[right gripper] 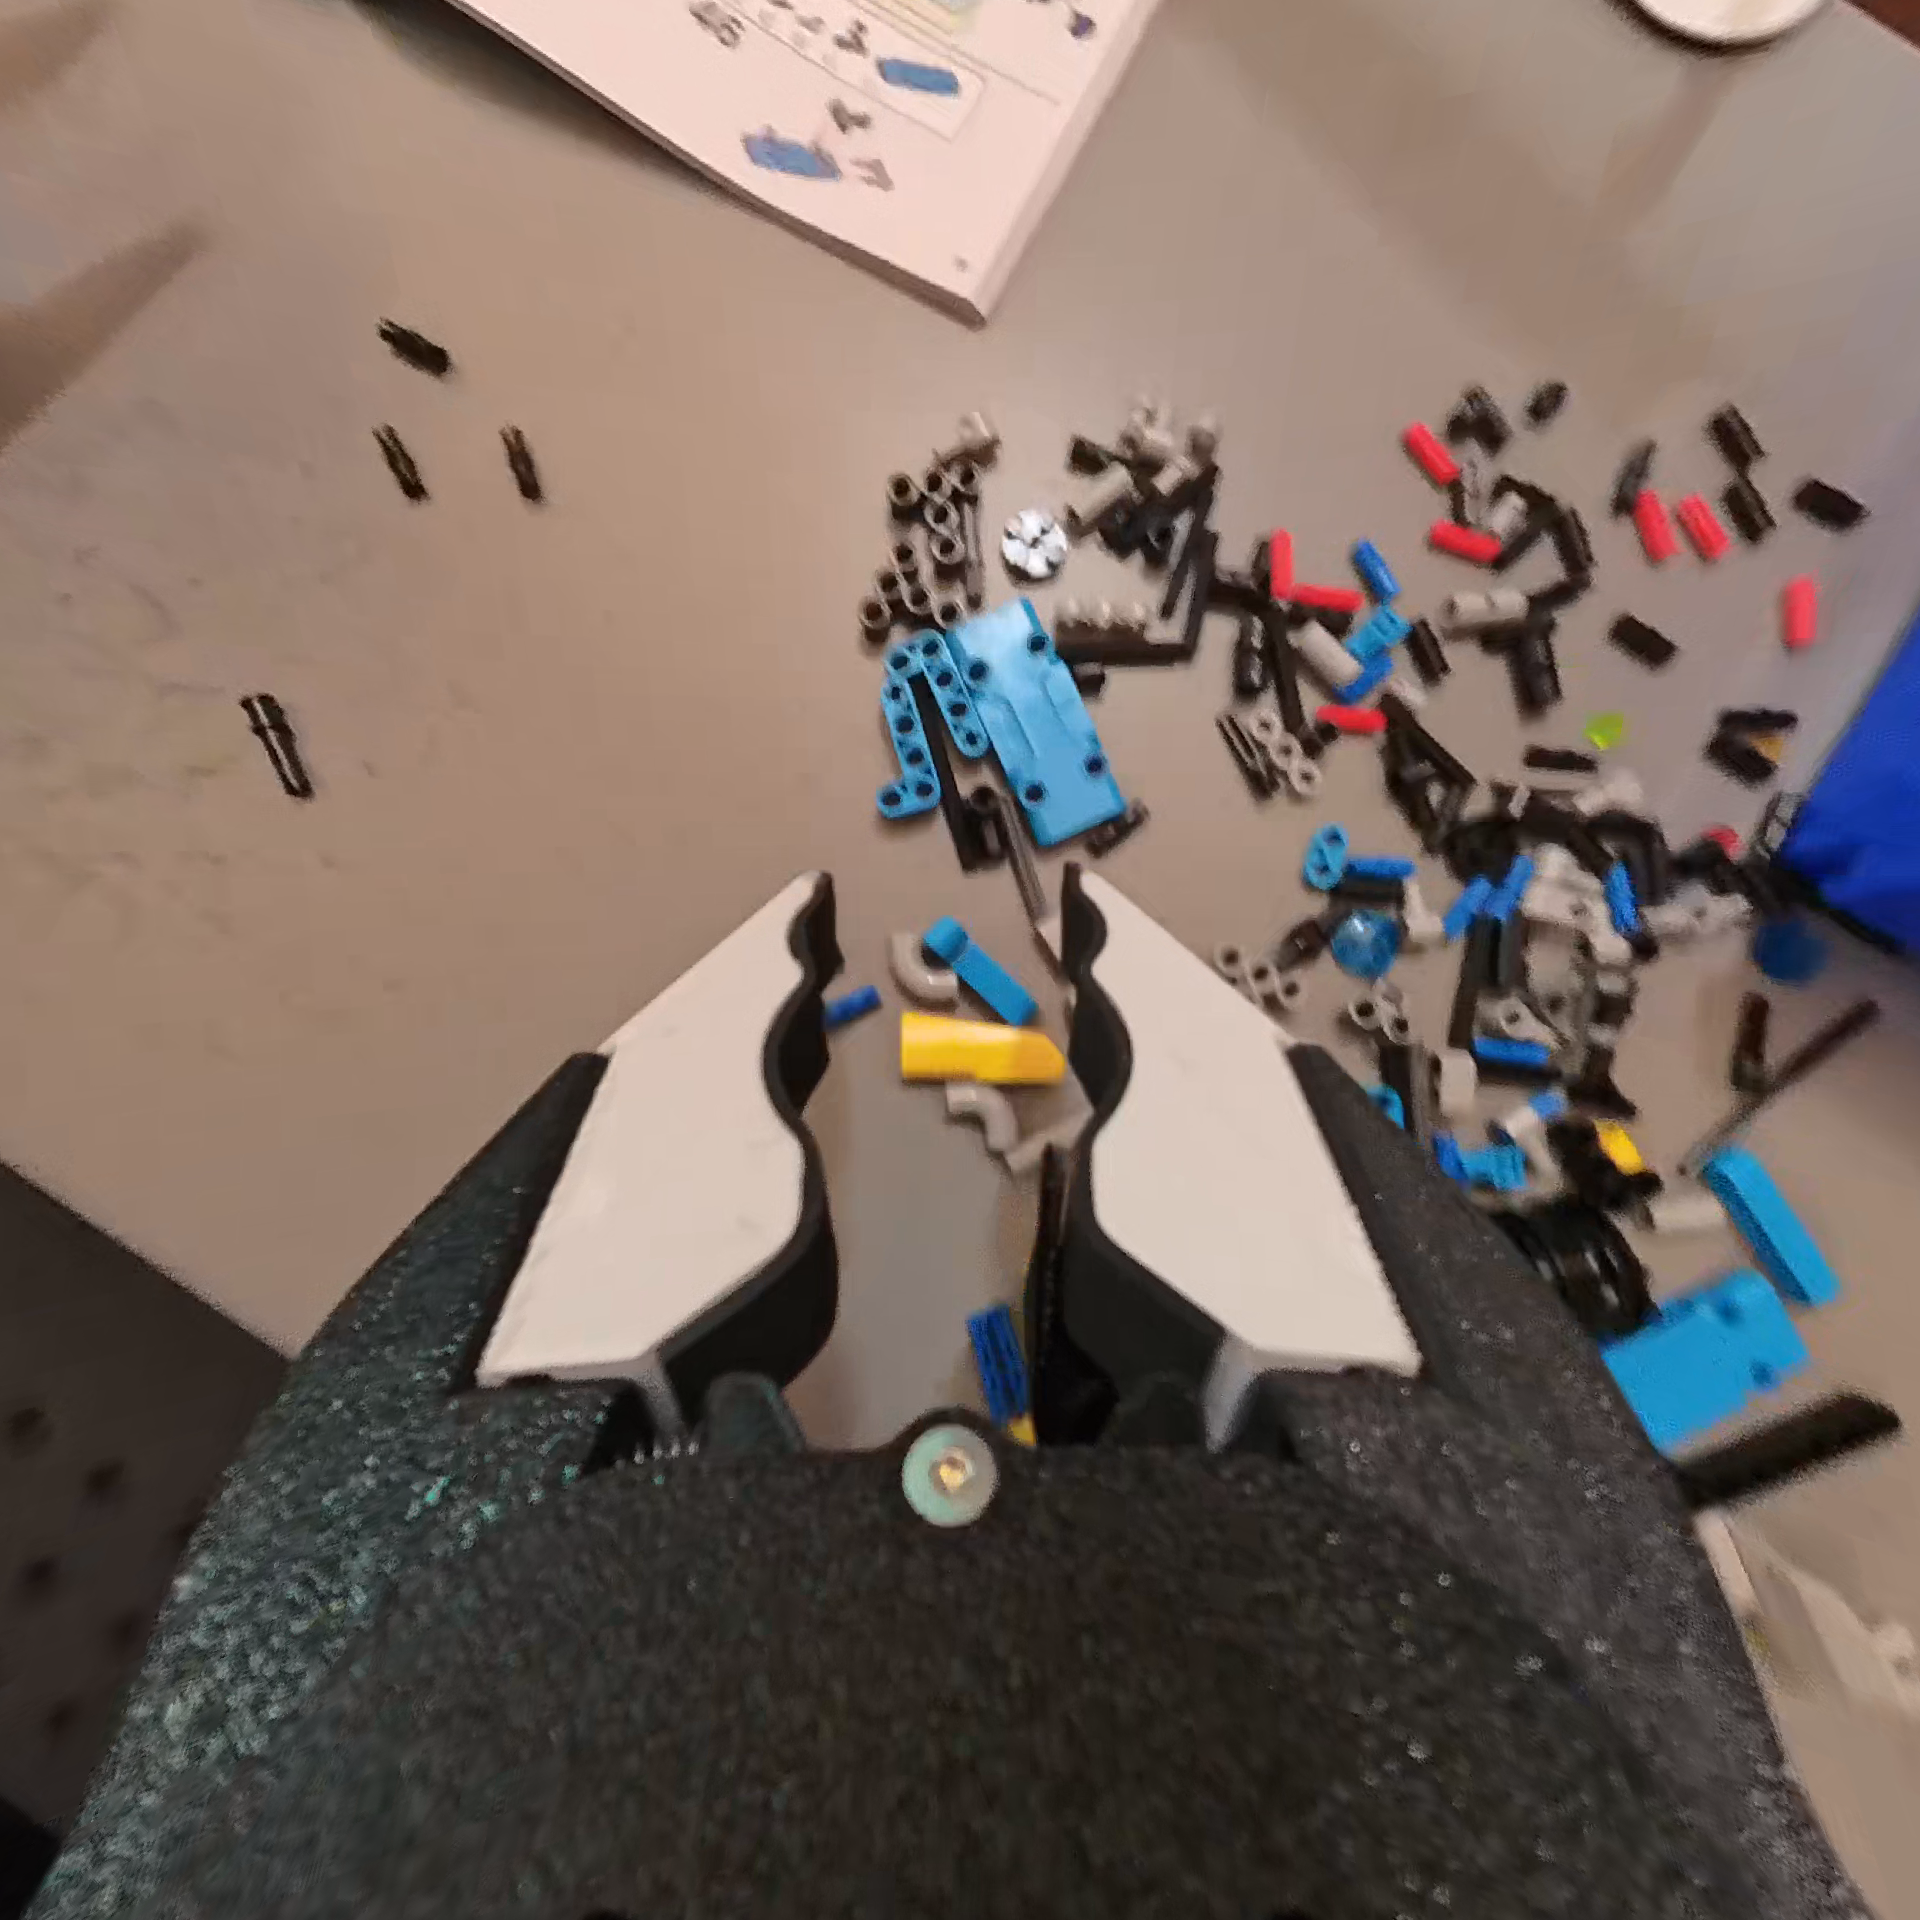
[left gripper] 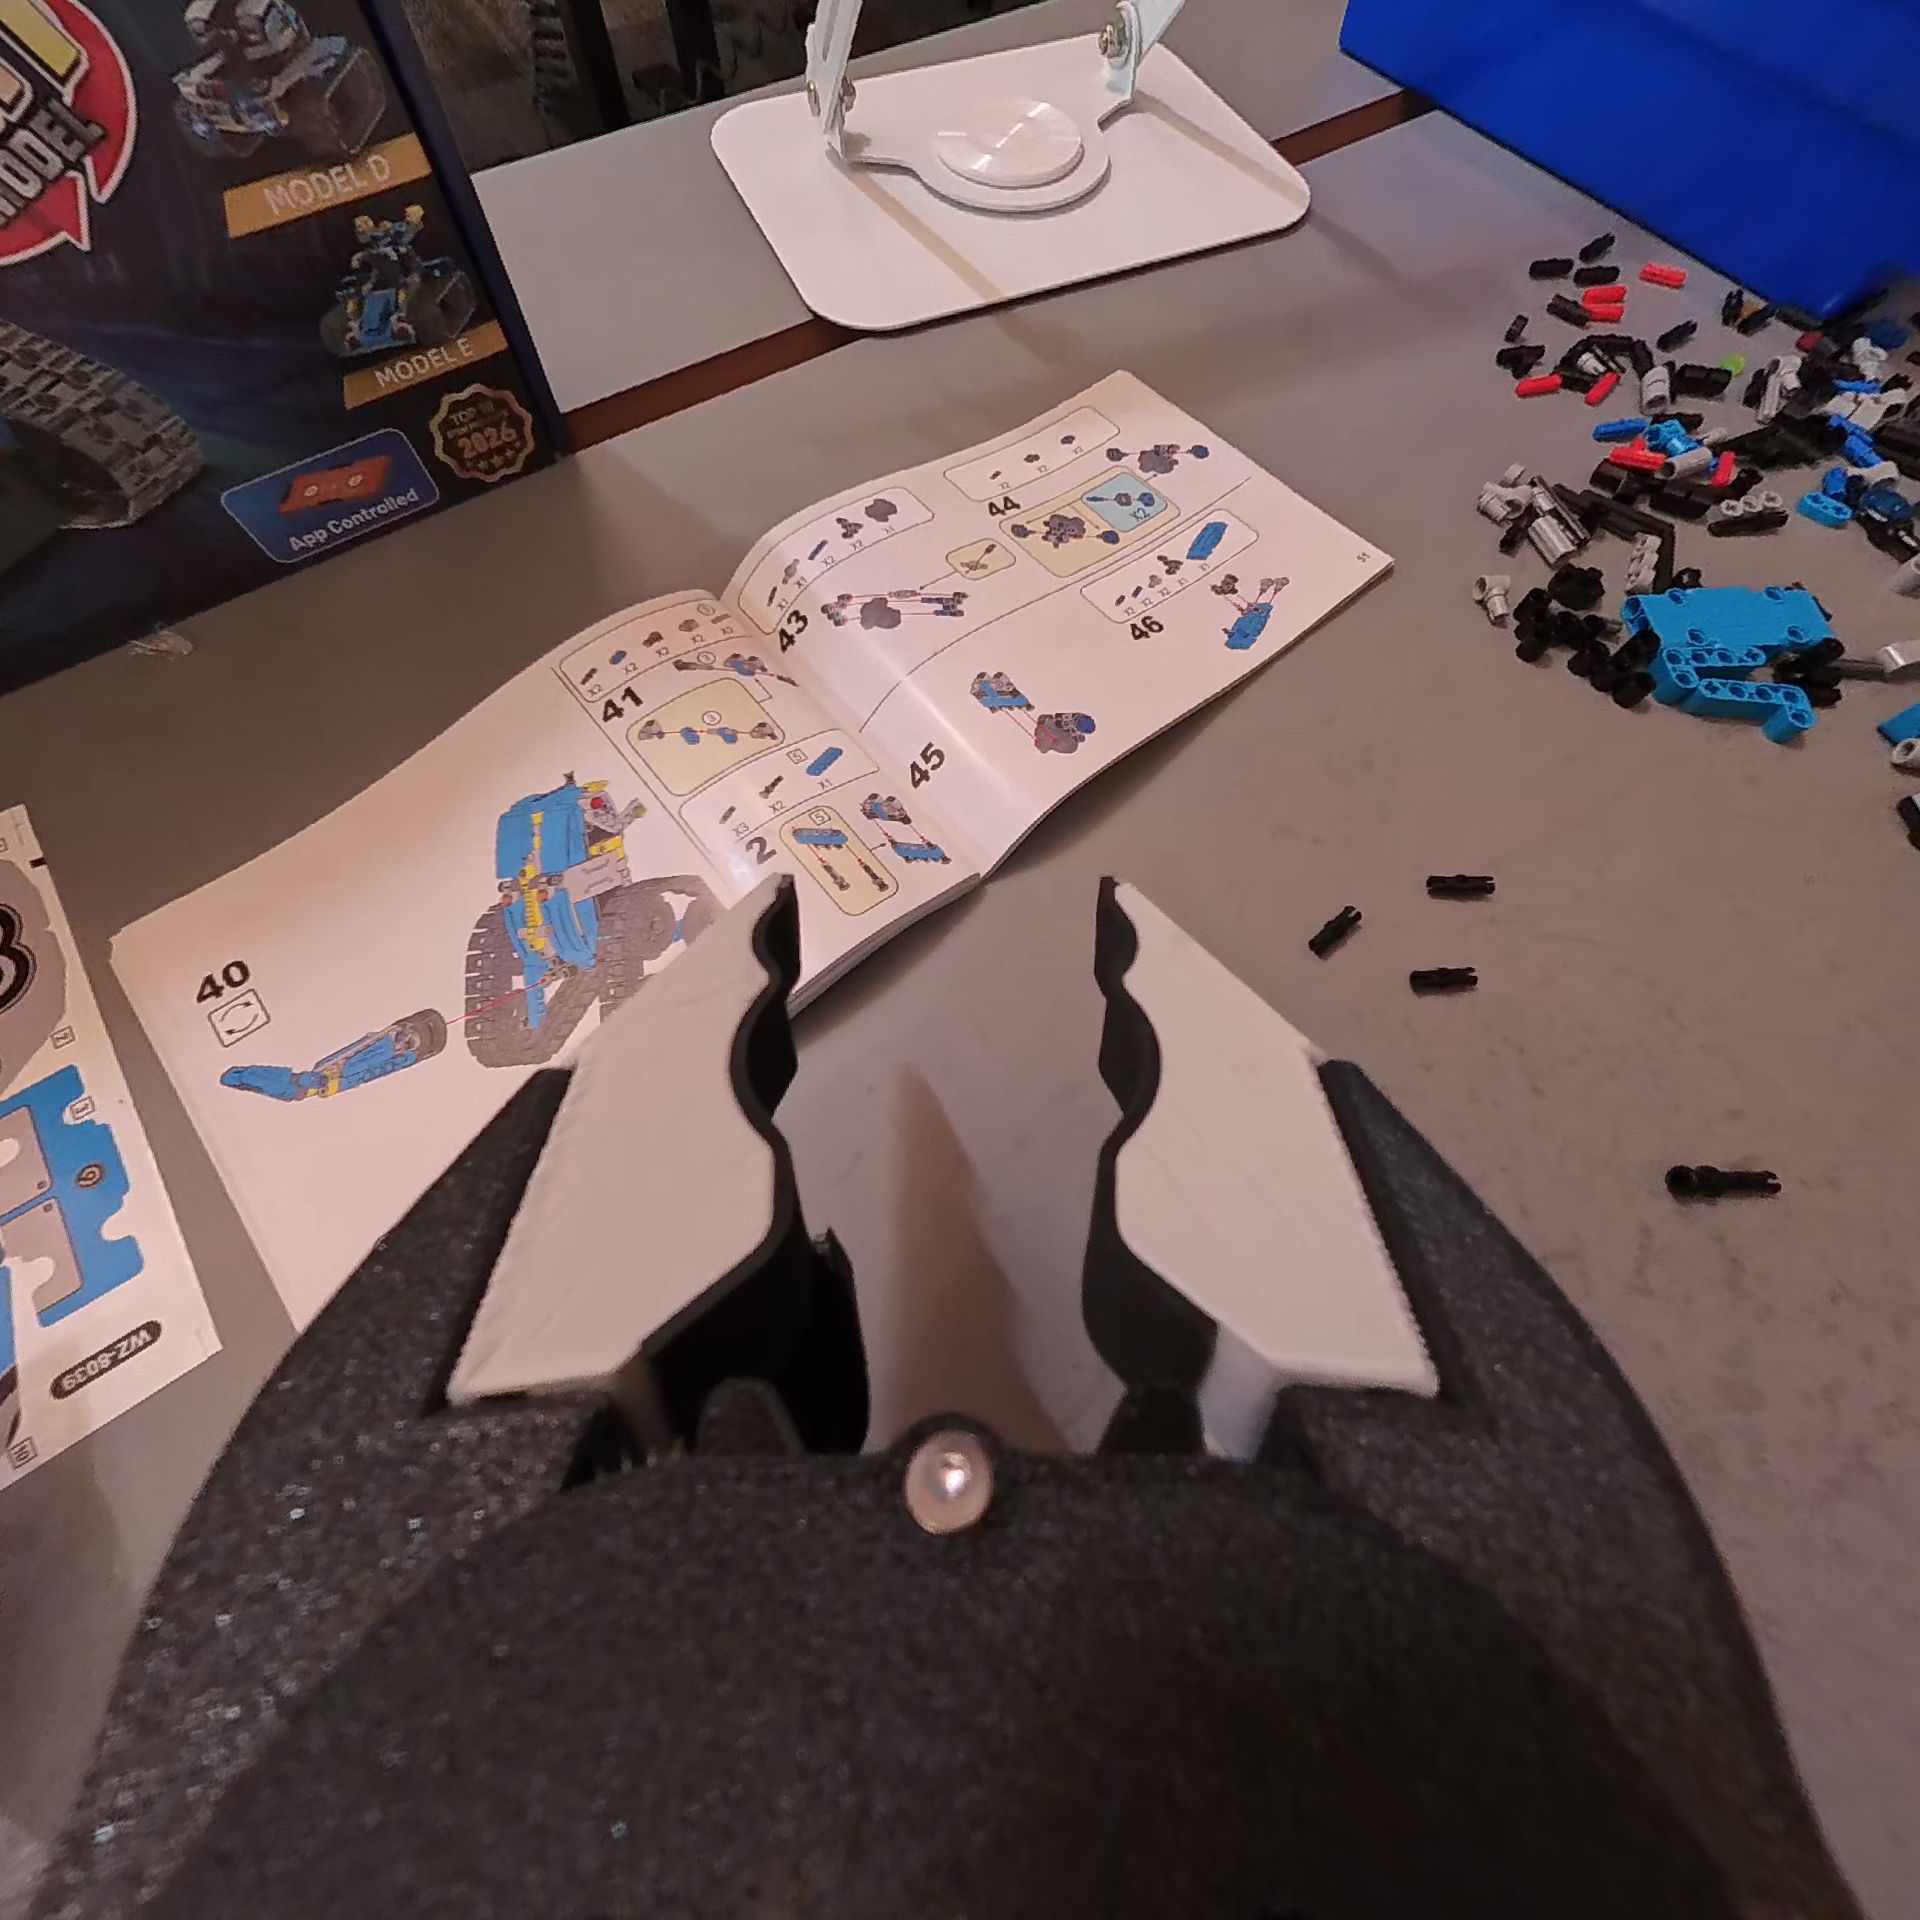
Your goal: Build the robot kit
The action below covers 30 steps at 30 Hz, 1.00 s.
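My left gripper point(left gripper: 943, 902) is open and empty, held above the grey table at the near edge of an open instruction booklet point(left gripper: 727, 769). Several loose black pins point(left gripper: 1442, 979) lie to its right. My right gripper point(right gripper: 948, 902) is open and empty, above small loose parts: a yellow piece point(right gripper: 977, 1049), a blue pin piece point(right gripper: 982, 971) and grey curved bits point(right gripper: 982, 1117) lie between its fingers. A light blue panel with a blue beam point(right gripper: 1013, 717) lies just ahead. The right wrist view is blurred.
A pile of black, red, blue and grey parts point(left gripper: 1704, 468) spreads at the right, also in the right wrist view point(right gripper: 1507, 727). A toy box point(left gripper: 229, 291) stands at the back left, a white stand point(left gripper: 1008, 177) behind, a blue bin point(left gripper: 1662, 114) at the far right, a sticker sheet point(left gripper: 62, 1164) on the left.
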Motion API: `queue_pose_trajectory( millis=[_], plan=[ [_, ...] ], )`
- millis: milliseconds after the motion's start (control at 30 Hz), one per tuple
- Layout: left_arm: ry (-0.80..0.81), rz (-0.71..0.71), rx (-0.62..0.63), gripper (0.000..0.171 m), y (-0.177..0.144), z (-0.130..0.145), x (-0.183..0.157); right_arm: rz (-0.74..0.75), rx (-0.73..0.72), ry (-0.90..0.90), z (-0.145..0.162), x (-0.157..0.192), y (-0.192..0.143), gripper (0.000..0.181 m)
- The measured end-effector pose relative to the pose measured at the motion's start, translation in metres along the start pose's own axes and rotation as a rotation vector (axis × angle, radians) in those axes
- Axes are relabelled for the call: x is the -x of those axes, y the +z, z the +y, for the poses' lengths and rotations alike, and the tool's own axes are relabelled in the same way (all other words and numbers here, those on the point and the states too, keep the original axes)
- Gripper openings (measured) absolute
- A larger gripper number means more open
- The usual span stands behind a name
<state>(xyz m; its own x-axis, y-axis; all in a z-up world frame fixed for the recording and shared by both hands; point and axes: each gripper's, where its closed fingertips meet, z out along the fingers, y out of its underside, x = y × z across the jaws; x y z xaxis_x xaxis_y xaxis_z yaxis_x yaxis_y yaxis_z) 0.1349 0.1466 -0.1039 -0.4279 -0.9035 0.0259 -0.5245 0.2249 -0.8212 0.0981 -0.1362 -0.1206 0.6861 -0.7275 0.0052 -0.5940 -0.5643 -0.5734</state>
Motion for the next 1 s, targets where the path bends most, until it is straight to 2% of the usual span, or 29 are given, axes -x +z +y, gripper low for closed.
queue_pose_trajectory(
  millis=[100, 200, 267, 400, 600, 767, 1000],
  plan=[
    [0.004, -0.001, 0.012, 0.057, 0.001, 0.003, -0.001, -0.023, -0.035, 0.031, -0.004, 0.000, 0.018, 0.038],
    [0.008, 0.002, 0.009, 0.057, 0.000, 0.002, -0.003, 0.024, -0.103, 0.091, -0.002, -0.011, 0.029, 0.033],
    [0.012, 0.003, 0.016, 0.057, 0.001, 0.003, -0.004, 0.029, -0.074, 0.112, 0.004, -0.017, 0.029, 0.034],
    [0.021, 0.004, 0.024, 0.057, 0.002, 0.005, -0.006, -0.057, -0.167, 0.134, -0.009, -0.011, 0.023, 0.033],
    [0.041, -0.014, 0.052, 0.057, 0.004, 0.010, -0.004, -0.056, -0.089, 0.095, -0.002, -0.006, 0.037, 0.033],
    [0.039, -0.037, 0.037, 0.057, 0.004, 0.009, 0.001, -0.051, -0.098, 0.080, -0.004, -0.005, 0.035, 0.033],
    [0.018, -0.068, -0.018, 0.056, -0.001, -0.001, 0.010, -0.004, -0.145, 0.144, -0.009, -0.022, 0.026, 0.033]
  ],
)
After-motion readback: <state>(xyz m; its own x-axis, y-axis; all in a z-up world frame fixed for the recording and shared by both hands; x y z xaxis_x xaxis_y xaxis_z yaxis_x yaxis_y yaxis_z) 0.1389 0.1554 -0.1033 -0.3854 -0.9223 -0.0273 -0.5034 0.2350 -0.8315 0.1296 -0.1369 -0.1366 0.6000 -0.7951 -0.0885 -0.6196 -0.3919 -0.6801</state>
